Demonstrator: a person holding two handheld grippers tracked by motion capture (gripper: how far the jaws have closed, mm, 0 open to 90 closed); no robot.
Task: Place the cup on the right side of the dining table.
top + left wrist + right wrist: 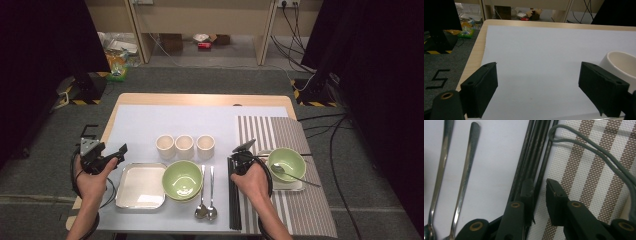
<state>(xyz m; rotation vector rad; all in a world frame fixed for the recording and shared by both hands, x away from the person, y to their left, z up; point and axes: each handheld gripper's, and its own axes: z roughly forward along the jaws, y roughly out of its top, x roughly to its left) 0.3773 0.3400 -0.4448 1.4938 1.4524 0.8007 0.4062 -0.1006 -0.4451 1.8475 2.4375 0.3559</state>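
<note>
Chopsticks [233, 192], black, lie in a bundle on the counter [145, 100] along the left edge of the striped placemat [300, 200], just right of two metal spoons [206, 192]. Right gripper [239, 154] is down over the far end of the bundle; in the right gripper view its fingers [556, 200] stand narrow, one on the bundle side and one over the mat, with a single chopstick [541, 175] running into the gap between them. Whether the pads already press on it cannot be told. Left gripper [120, 150] hovers apart at the left edge of the counter, fingers [480, 92] wide and empty, a cream cup [621, 66] just beyond its right finger. A green bowl [286, 162] with a spoon sits on a small tray on the mat; a second green bowl [182, 179] and a square plate [141, 186] lie at centre-left. Judgement: the step is picking sticks from the bundle. To do it well, keep the fingers square across the stick, low to the mat, close only once a stick is centred, and lift straight so neighbours are not dragged. The grey cable [594, 152] looping over the mat should stay clear.
</note>
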